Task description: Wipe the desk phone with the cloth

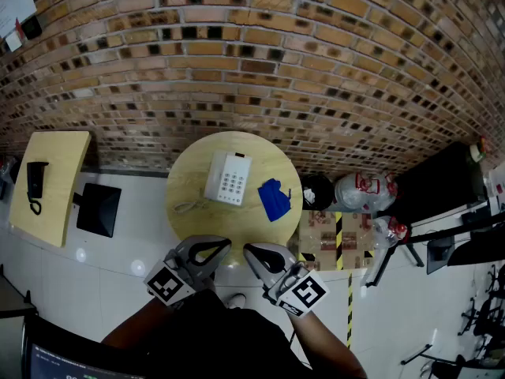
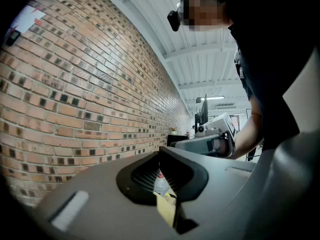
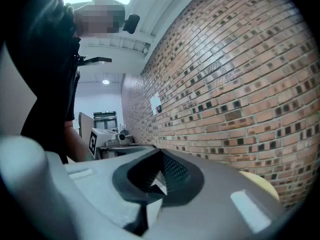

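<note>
My left tool (image 1: 211, 249) and right tool (image 1: 257, 255): both pressed together, over desk (image 1: 186, 172) near edge | cloth (image 1: 274, 199) by right edge, beside desk phone (image 1: 228, 177)

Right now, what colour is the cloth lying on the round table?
Blue. The cloth shows best in the head view, lying beside the white desk phone.

Jaws of the left gripper (image 2: 159, 150) are grey and meet at the tips, nothing pinched. Through the dark opening below the tips: a small bottle (image 2: 161, 184), red cap. A brick wall (image 2: 75, 99) fills the left side. Beyond the jaws is the right gripper (image 2: 182, 144), with a bare forearm (image 2: 247, 134) behind it. A white ceiling (image 2: 200, 59) is overhead.
</note>
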